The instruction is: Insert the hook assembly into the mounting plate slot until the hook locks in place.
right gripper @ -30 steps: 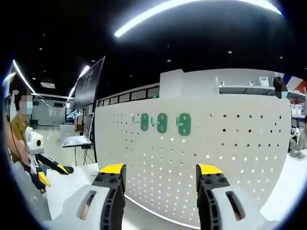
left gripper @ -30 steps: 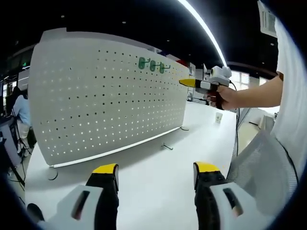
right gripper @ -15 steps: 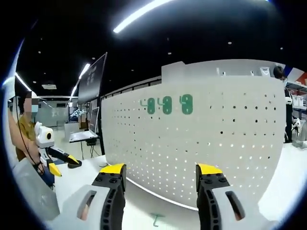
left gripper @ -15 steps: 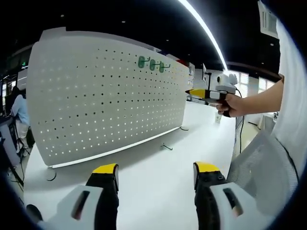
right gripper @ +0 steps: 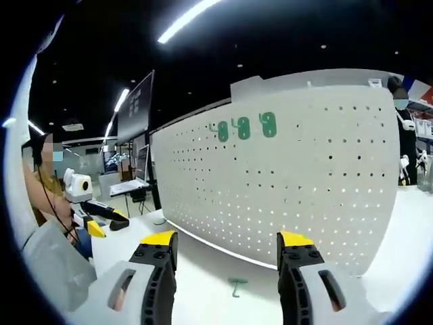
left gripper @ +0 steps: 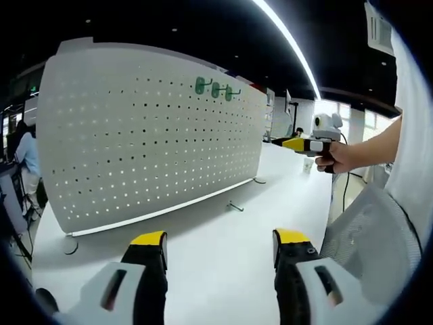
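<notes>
A white pegboard (left gripper: 149, 135) stands upright on the white table (left gripper: 223, 264); three green hooks (left gripper: 215, 89) hang near its top. A loose hook (left gripper: 235, 206) lies on the table just before the board's foot, also seen as a small green piece, the loose hook (right gripper: 235, 286), in the right gripper view. My left gripper (left gripper: 220, 250) is open and empty, low over the table. My right gripper (right gripper: 226, 254) is open and empty, facing the pegboard (right gripper: 284, 176) and its green hooks (right gripper: 245, 127). A hand holds the right gripper (left gripper: 298, 144) in mid-air at the board's far end.
A person in white stands at the right of the left gripper view (left gripper: 406, 169). The left gripper (right gripper: 95, 217) shows at the left of the right gripper view. Desks, a monitor (right gripper: 135, 108) and another person (left gripper: 27, 162) are behind. A small cup (left gripper: 308, 166) stands on the table.
The right gripper has swung down and away from the pegboard's top, rightward in the left gripper view. The loose hook on the table has come into the right gripper view.
</notes>
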`<state>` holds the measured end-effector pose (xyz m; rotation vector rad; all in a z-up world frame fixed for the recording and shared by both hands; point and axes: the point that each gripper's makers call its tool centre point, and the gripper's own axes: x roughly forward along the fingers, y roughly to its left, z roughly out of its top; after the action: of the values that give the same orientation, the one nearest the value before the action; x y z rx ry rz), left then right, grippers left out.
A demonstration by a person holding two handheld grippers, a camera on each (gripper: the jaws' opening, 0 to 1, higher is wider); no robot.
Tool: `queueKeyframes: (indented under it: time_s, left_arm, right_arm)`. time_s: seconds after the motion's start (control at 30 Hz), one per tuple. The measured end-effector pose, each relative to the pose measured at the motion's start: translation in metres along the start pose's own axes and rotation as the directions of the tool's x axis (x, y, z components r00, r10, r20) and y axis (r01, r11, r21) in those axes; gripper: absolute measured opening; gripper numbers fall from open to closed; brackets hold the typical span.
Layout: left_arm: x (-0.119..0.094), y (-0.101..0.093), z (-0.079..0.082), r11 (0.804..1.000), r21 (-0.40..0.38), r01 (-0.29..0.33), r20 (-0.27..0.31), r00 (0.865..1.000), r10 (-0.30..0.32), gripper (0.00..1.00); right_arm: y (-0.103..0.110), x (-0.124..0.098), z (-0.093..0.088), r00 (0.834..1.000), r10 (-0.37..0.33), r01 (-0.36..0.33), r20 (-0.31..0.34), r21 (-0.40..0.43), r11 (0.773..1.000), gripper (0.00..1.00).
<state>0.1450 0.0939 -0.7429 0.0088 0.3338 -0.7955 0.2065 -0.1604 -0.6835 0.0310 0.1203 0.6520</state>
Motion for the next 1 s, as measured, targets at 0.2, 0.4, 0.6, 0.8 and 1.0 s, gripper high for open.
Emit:
queueKeyframes:
  time_s: [0.2, 0.4, 0.6, 0.8, 1.0]
  left_arm:
    - [0.001, -0.001, -0.001, 1.000, -0.002, 0.003, -0.002, 1.000, -0.003, 0.65]
    - [0.001, -0.001, -0.004, 1.000, -0.001, 0.003, -0.010, 1.000, -0.003, 0.65]
    - [0.001, -0.002, -0.005, 1.000, -0.005, 0.003, -0.012, 1.000, -0.003, 0.65]
    - [0.003, -0.002, -0.008, 1.000, -0.015, 0.007, -0.014, 1.000, -0.007, 0.65]
    - [0.004, -0.003, -0.010, 1.000, -0.019, 0.012, -0.019, 1.000, -0.012, 0.65]
  right_arm:
    - [0.004, -0.008, -0.013, 0.999, 0.005, -0.004, -0.037, 0.020, 1.000, 0.57]
    - [0.004, -0.015, -0.031, 0.996, 0.000, 0.006, -0.091, 0.061, 0.998, 0.56]
    - [0.008, -0.024, -0.042, 0.994, 0.001, 0.007, -0.112, 0.067, 0.998, 0.56]
    - [0.009, -0.032, -0.054, 0.989, -0.004, 0.015, -0.146, 0.071, 0.997, 0.57]
    - [0.012, -0.040, -0.065, 0.985, -0.005, 0.018, -0.175, 0.073, 0.997, 0.59]
